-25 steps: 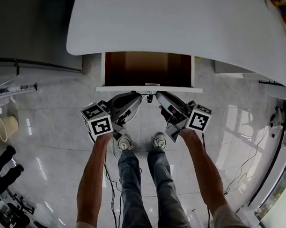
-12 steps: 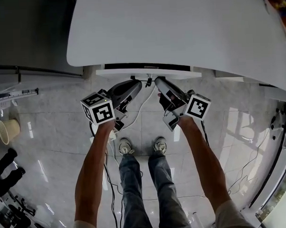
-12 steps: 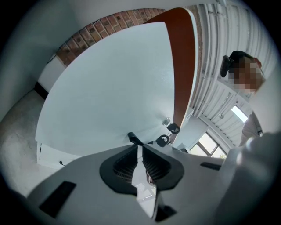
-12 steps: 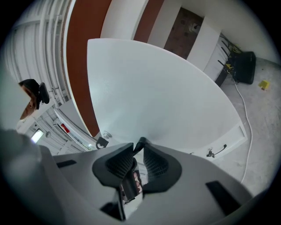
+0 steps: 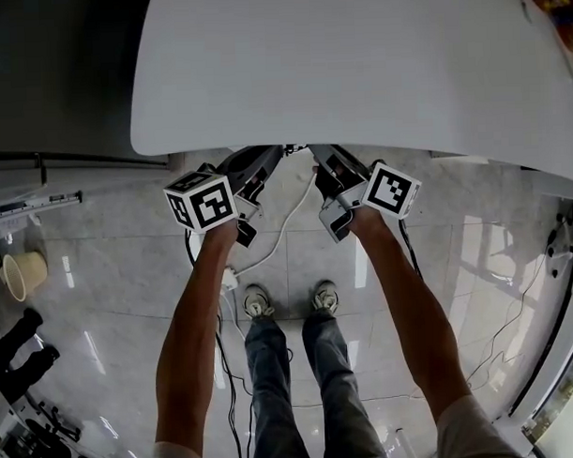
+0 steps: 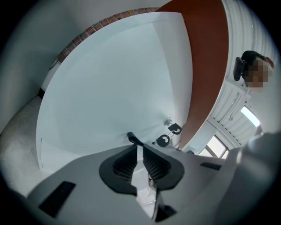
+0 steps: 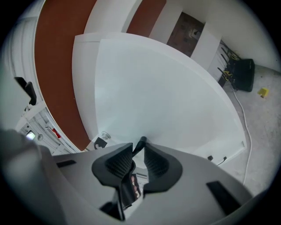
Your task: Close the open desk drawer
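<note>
- Drawer front (image 6: 109, 83): a plain white panel that fills most of both gripper views. In the head view it is hidden under the near edge of the white desk top (image 5: 356, 61).
- Left gripper (image 6: 139, 151): jaws a narrow slit apart with nothing between the pads, so released. The tips are right up at the drawer front, left of its middle. I can't tell whether they touch it.
- Right gripper (image 7: 139, 154): jaws apart and just been opening, with nothing between the pads, so released. The tips are close against the drawer front, right of its middle. Contact is unclear here too.
- In the head view both grippers reach in under the desk's near edge, side by side and angled toward each other. Their tips are out of sight there.
- Key (image 6: 168, 127): sits in the drawer lock with black tags hanging from it, between the two grippers. In the right gripper view it shows left of the jaws.
- Brown surface (image 6: 206, 57): borders the drawer front in both gripper views.
- Forearms (image 5: 200, 311): both bare and stretched out to the far side.
- Shoes (image 5: 257, 301): on the pale glossy floor (image 5: 109, 258), near side of the desk.
- White cable (image 5: 288, 219): runs across the floor between the grippers and ends near the left shoe.
- Tan bucket (image 5: 18, 275): on the floor at the far left edge, well apart from the desk.
</note>
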### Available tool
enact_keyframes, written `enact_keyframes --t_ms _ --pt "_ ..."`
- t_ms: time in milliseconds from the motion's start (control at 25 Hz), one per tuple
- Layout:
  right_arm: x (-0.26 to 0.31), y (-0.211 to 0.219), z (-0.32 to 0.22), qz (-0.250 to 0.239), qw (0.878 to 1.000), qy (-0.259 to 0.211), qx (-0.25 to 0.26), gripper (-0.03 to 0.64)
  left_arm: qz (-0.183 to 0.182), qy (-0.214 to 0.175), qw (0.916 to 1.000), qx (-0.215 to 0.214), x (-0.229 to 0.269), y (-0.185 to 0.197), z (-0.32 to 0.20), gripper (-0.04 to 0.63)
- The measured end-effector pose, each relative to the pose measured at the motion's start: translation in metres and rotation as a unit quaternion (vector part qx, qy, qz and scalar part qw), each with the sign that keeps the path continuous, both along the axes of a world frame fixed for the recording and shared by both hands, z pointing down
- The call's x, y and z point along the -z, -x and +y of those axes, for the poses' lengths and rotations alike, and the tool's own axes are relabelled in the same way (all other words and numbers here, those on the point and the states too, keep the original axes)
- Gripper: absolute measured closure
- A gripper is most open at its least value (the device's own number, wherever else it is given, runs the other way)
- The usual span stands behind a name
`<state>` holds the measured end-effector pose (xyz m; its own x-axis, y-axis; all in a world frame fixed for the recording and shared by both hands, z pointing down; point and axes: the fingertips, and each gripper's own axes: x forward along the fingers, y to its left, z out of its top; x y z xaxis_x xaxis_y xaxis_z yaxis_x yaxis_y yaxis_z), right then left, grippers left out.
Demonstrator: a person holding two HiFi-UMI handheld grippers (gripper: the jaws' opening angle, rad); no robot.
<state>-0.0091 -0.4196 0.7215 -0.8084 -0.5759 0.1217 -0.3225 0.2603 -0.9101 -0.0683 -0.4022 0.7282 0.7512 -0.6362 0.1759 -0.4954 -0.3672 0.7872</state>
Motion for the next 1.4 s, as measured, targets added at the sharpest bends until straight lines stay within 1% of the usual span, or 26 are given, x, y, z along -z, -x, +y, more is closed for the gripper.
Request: enact_keyframes --t_ms 160,320,440,520,640,880,920,1000,1040,1160,1240,1280,1360,1400 --pt "0.0 0.0 -0.001 0.004 1.0 -0.002 0.0 0.522 -0.008 -0.001 1.0 -0.002 0.0 0.0 0.0 0.549" --pt "-0.009 -0.005 0.005 0.018 1.0 0.013 -0.015 0.519 0.021 0.014 0.9996 0.01 -0.003 -0.001 0.007 0.549" --pt "-0.02 -0.011 0.018 0.019 0.999 0.029 -0.017 0.482 0.036 0.017 0.9987 0.034 -0.011 0.006 0.018 0.549" --pt "-0.027 -0.016 0.026 0.024 0.999 0.036 -0.014 0.466 0.031 0.017 0.9987 0.036 -0.016 0.008 0.024 0.549" --pt "-0.028 -0.022 0.034 0.025 0.999 0.039 -0.019 0.466 0.027 0.015 0.9987 0.04 -0.016 0.008 0.03 0.549" --pt "-0.017 -0.021 0.049 0.028 0.999 0.029 -0.014 0.468 0.02 0.004 0.9991 0.038 -0.004 0.002 0.04 0.549" --pt "-0.015 -0.023 0.052 0.032 0.999 0.026 -0.016 0.479 0.018 0.001 0.9991 0.039 -0.001 0.001 0.043 0.551" --pt "-0.012 -0.028 0.058 0.046 0.998 0.021 -0.023 0.588 0.015 -0.005 0.999 0.041 0.004 0.0 0.048 0.574" --pt "-0.009 -0.03 0.061 0.048 0.998 0.017 -0.023 0.598 0.014 -0.007 0.999 0.041 0.006 -0.001 0.052 0.583" --pt "0.0 -0.032 0.073 0.047 0.999 -0.003 -0.009 0.598 0.01 -0.009 0.999 0.042 0.011 -0.005 0.063 0.583" --pt "0.005 -0.036 0.082 0.067 0.998 -0.019 -0.002 0.598 0.004 -0.014 0.999 0.041 0.016 -0.009 0.072 0.583" --pt "0.008 -0.039 0.087 0.085 0.996 -0.032 0.0 0.598 -0.006 -0.018 0.999 0.04 0.019 -0.011 0.078 0.583" --pt "0.019 -0.044 0.1 0.137 0.988 -0.066 0.012 0.598 -0.041 -0.037 0.9978 0.037 0.03 -0.015 0.092 0.583" --pt "0.027 -0.046 0.107 0.167 0.982 -0.088 0.02 0.598 -0.069 -0.053 0.9955 0.038 0.039 -0.017 0.099 0.583"
